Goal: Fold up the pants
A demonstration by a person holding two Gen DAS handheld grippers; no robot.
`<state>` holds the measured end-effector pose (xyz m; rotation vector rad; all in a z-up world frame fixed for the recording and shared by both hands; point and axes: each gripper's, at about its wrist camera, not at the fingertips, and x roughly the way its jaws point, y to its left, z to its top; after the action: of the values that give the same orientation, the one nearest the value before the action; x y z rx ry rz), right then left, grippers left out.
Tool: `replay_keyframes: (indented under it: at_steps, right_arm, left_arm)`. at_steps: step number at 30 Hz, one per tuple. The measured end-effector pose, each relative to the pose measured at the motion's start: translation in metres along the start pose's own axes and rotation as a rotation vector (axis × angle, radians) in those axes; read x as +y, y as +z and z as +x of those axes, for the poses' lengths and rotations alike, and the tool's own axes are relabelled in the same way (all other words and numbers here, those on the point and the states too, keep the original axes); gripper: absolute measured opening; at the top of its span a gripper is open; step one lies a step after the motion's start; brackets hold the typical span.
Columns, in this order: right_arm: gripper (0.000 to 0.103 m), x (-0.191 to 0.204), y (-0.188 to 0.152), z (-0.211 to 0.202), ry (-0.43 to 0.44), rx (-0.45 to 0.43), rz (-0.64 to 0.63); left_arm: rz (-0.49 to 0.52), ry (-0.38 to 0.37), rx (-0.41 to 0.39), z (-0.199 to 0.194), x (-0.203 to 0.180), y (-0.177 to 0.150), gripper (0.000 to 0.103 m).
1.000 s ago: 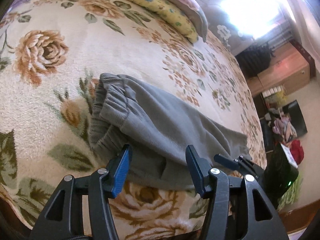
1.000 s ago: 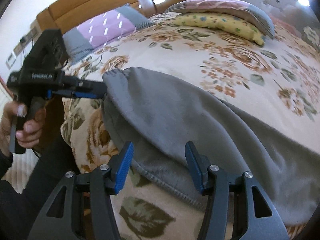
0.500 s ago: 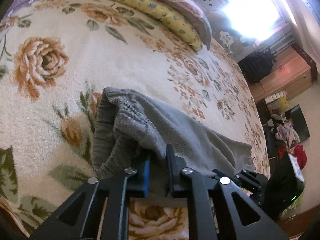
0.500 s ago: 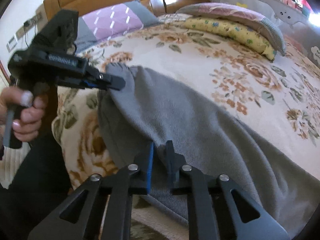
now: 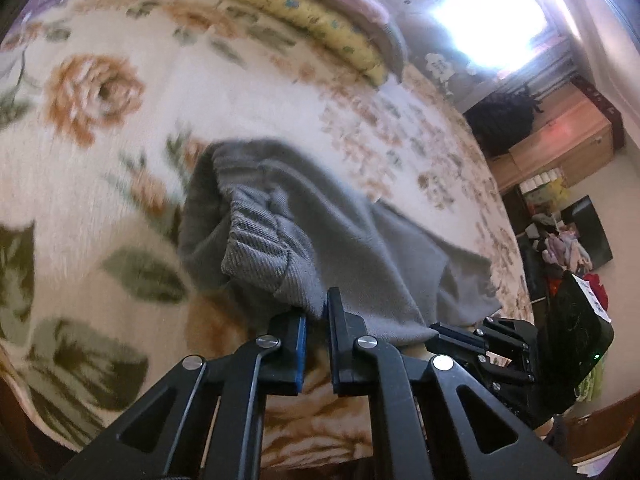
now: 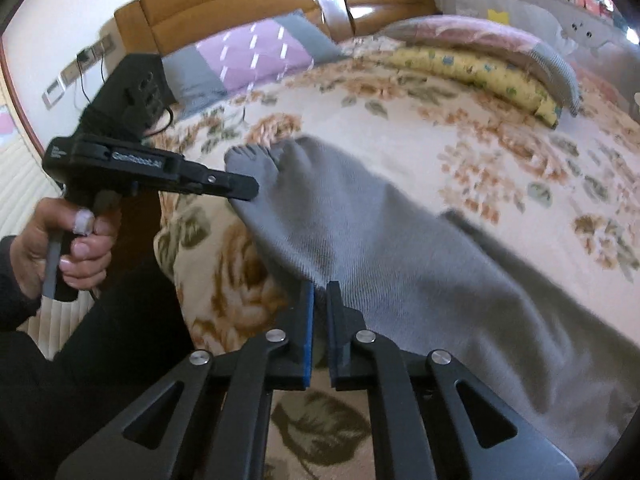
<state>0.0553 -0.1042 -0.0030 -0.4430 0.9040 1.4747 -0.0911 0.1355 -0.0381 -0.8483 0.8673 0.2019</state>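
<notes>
Both of your grippers are pinched tight on the grey knit pants (image 6: 392, 264): left gripper (image 5: 317, 316) at the ribbed waistband, right gripper (image 6: 320, 292) on the near edge further along. Lift evenly, keeping the cloth taut between them. The pants lie across the floral cream bed blanket (image 5: 100, 184); beyond are a yellow dotted pillow (image 6: 480, 72) and a wooden headboard (image 6: 248, 0).

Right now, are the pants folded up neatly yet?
No. The pants lie long and rumpled across the bed, both tools pinching the near edge.
</notes>
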Motion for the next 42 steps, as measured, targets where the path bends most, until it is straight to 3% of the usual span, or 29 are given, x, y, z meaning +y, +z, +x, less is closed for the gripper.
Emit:
replay_keyframes:
  at_steps: [4, 6, 8, 9, 10, 12, 18, 21, 27, 34, 37, 39, 40, 41, 42]
  right_arm:
    - [0.007, -0.004, -0.012, 0.027, -0.002, 0.063, 0.033]
    - [0.011, -0.006, -0.015, 0.035, -0.014, 0.073, 0.055]
    - [0.018, -0.008, -0.016, 0.035, -0.002, 0.066, 0.088]
    - [0.027, -0.009, -0.016, 0.032, 0.010, 0.056, 0.106]
    - [0.038, -0.009, -0.016, 0.029, 0.020, 0.048, 0.116]
    - [0.046, -0.011, -0.014, 0.019, 0.033, 0.011, 0.136]
    - [0.046, -0.033, 0.003, -0.005, -0.022, -0.074, 0.203]
    - [0.046, -0.048, 0.013, -0.008, -0.070, -0.092, 0.237]
    - [0.046, -0.085, 0.041, 0.000, -0.097, -0.098, 0.273]
    - [0.046, -0.125, 0.066, 0.045, -0.104, 0.012, 0.265]
    - [0.046, -0.133, 0.070, 0.073, -0.077, 0.098, 0.243]
    - [0.046, -0.129, 0.067, 0.093, -0.113, 0.172, 0.176]
    - [0.041, -0.127, 0.066, 0.098, -0.120, 0.182, 0.154]
    - [0.033, -0.126, 0.064, 0.098, -0.119, 0.172, 0.139]
    - [0.016, -0.125, 0.064, 0.096, -0.098, 0.156, 0.142]
  left_arm:
    - [-0.032, 0.008, 0.030, 0.010, 0.016, -0.005, 0.008]
    - [-0.042, 0.016, 0.031, 0.009, 0.019, -0.005, 0.014]
    - [-0.050, 0.025, 0.019, 0.003, 0.021, -0.005, 0.022]
    - [-0.058, 0.038, 0.013, 0.000, 0.022, -0.004, 0.035]
    - [-0.064, 0.048, 0.004, -0.003, 0.024, -0.004, 0.040]
    - [-0.075, 0.051, -0.021, -0.009, 0.027, -0.003, 0.043]
    - [-0.123, 0.057, 0.000, -0.007, 0.028, -0.002, 0.061]
    - [-0.145, 0.010, 0.043, 0.004, 0.015, -0.014, 0.061]
    - [-0.170, 0.029, 0.106, 0.038, -0.004, -0.026, 0.062]
    - [-0.359, 0.013, -0.031, 0.029, 0.016, -0.020, 0.063]
    - [-0.382, 0.032, -0.064, 0.032, 0.018, -0.019, 0.063]
    - [-0.364, 0.048, -0.099, 0.036, 0.016, -0.019, 0.062]
    - [-0.348, 0.050, -0.112, 0.038, 0.013, -0.017, 0.061]
    - [-0.315, 0.051, -0.126, 0.039, 0.010, -0.015, 0.051]
    - [-0.291, 0.041, -0.130, 0.039, 0.009, -0.014, 0.023]
